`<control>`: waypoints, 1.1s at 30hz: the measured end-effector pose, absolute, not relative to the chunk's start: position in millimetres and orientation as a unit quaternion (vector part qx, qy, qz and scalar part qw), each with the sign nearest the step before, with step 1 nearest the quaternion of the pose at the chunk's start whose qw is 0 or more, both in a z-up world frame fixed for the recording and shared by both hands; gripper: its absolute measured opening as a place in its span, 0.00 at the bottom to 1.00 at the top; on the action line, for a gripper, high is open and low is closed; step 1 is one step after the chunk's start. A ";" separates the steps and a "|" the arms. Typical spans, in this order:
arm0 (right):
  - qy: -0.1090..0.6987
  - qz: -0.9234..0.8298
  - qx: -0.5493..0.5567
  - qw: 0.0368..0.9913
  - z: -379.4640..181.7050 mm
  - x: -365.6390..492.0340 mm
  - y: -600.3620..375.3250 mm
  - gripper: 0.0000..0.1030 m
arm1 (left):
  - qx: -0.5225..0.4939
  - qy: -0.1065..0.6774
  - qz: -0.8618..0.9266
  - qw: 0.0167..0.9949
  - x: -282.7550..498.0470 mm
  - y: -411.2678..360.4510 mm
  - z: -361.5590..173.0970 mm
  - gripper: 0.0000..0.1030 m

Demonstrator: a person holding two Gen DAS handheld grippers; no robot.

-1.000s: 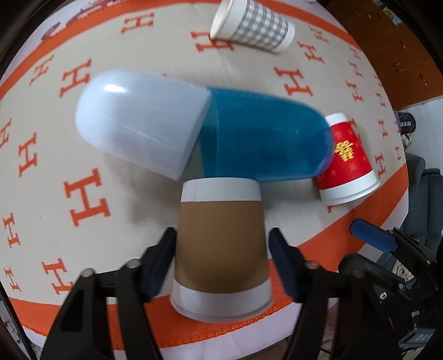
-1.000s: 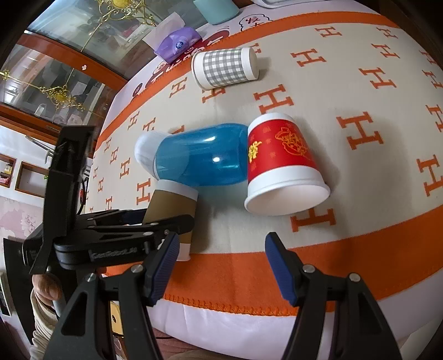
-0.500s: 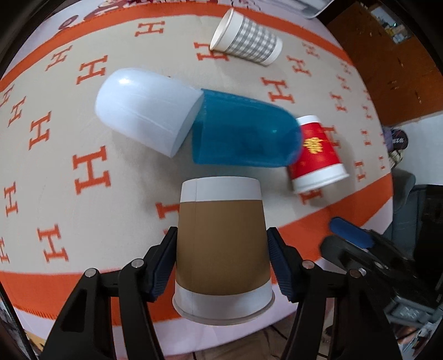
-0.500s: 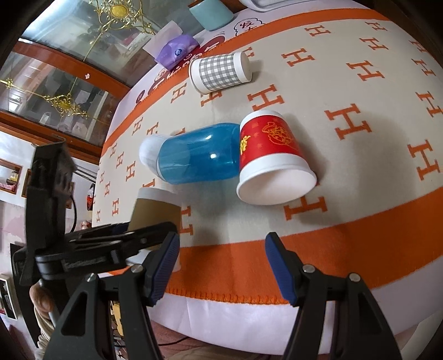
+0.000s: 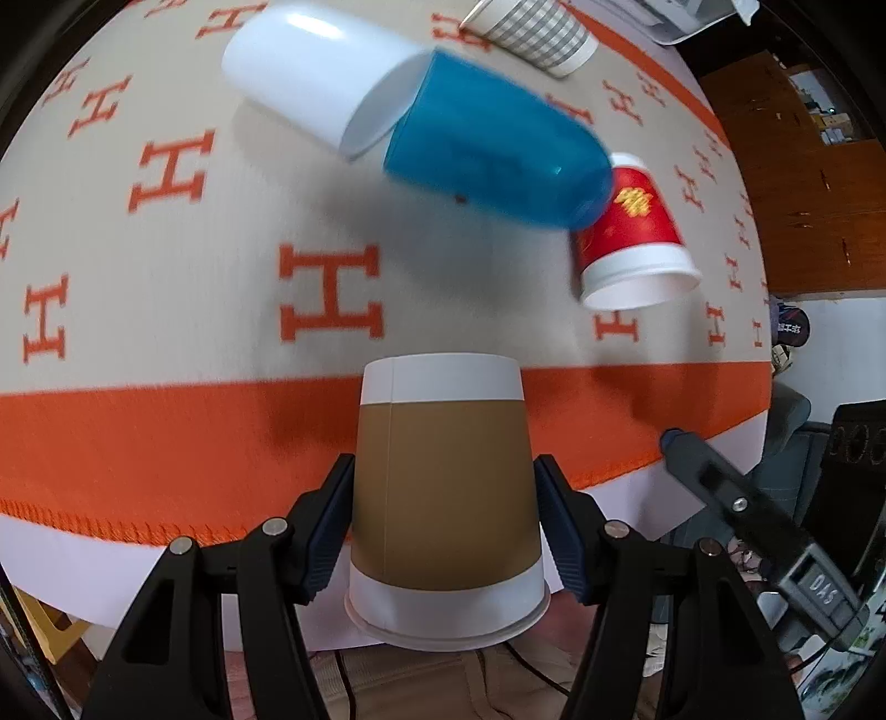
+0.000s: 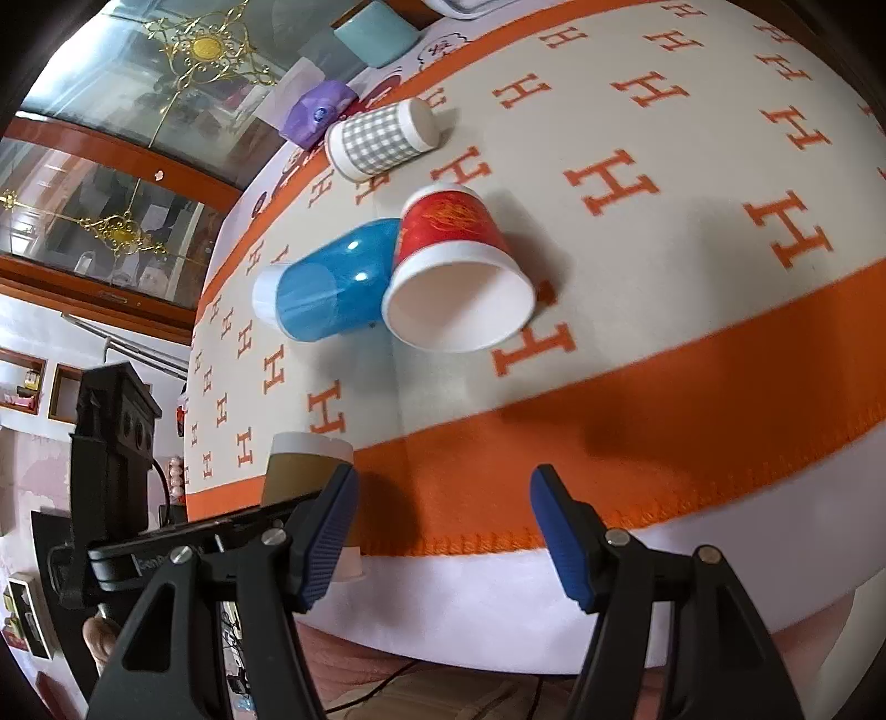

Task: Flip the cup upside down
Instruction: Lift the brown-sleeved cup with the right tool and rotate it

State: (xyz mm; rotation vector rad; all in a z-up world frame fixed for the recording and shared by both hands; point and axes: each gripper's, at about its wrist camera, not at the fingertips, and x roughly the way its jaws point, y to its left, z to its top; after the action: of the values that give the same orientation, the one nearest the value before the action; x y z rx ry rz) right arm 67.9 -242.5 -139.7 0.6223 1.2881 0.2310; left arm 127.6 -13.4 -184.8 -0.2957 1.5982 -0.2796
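Note:
My left gripper [image 5: 443, 526] is shut on a brown paper cup [image 5: 443, 476] with white bands. The cup's base points away from me and its rim toward me, and it is held above the table's front edge. The same cup [image 6: 302, 468] shows at the lower left of the right wrist view, gripped by the left gripper. My right gripper [image 6: 443, 531] is open and empty over the table's front edge. A red cup [image 6: 454, 266] lies on its side with its mouth toward the right gripper.
A blue plastic cup [image 5: 487, 149] and a white plastic cup [image 5: 315, 72] lie on their sides mid-table, the blue one touching the red cup [image 5: 631, 232]. A grey checked cup [image 5: 531, 33] lies farther back. The cloth [image 5: 166, 432] has an orange border at the front edge.
My left gripper has lifted the brown cup off the table and drawn it back toward the front edge. My right gripper has pulled back and lower.

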 end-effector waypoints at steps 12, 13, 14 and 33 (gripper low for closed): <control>0.599 0.112 0.280 0.742 -148.6 58.1 -238.2 0.63 | -0.130 0.706 -0.103 0.688 119.7 -19.1 -201.5 0.76; 0.599 0.113 0.281 0.741 -148.4 58.3 -237.7 0.63 | -0.132 0.703 -0.097 0.692 119.4 -17.8 -200.6 0.79; 0.599 0.114 0.281 0.741 -148.1 58.5 -237.1 0.63 | -0.135 0.701 -0.095 0.694 119.4 -17.1 -199.4 0.80; 0.613 0.155 0.262 0.729 -130.4 58.2 -208.8 0.63 | -0.071 0.624 -0.108 0.771 96.9 9.5 -126.5 0.81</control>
State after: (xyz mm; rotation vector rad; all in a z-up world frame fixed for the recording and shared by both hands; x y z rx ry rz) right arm 58.2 -208.8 -130.4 0.5762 1.3492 0.3424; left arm 96.9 9.5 -126.5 -0.1547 1.3532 -0.2345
